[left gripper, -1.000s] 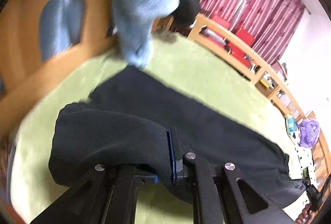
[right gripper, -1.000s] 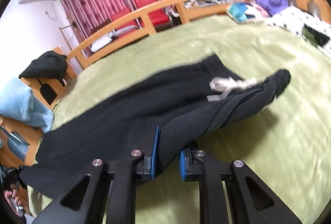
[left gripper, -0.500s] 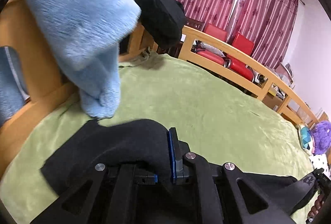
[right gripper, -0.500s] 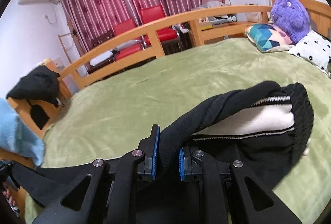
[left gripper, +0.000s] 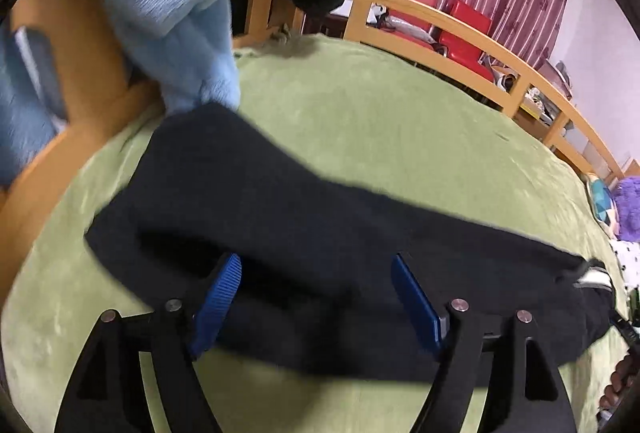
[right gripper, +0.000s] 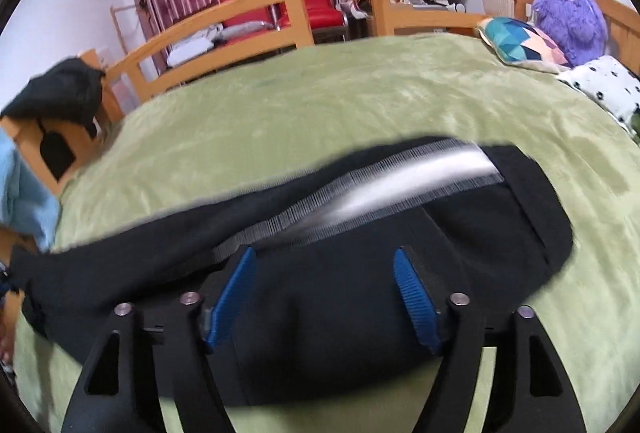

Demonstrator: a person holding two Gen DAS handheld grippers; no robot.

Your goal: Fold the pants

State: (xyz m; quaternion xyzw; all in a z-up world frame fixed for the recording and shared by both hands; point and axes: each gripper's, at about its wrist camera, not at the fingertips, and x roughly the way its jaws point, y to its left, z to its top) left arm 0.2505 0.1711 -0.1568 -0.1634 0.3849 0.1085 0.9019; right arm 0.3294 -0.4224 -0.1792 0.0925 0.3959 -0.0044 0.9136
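Each tool is matte black plastic. The left tool (left gripper: 316, 297) has two angular arms with long triangular cut-outs, round silver screw heads near the upper joints, and ribbed blue pads (left gripper: 416, 307) on the inner faces of the fingers. The right tool (right gripper: 324, 293) is built alike: black arms, triangular cut-outs, four silver screws, and ridged blue pads (right gripper: 414, 299) of the same kind.

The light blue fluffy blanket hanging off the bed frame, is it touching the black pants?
Cannot tell. In the left wrist view the light blue blanket meets the black pants edge visually, but blur hides any contact or gap.
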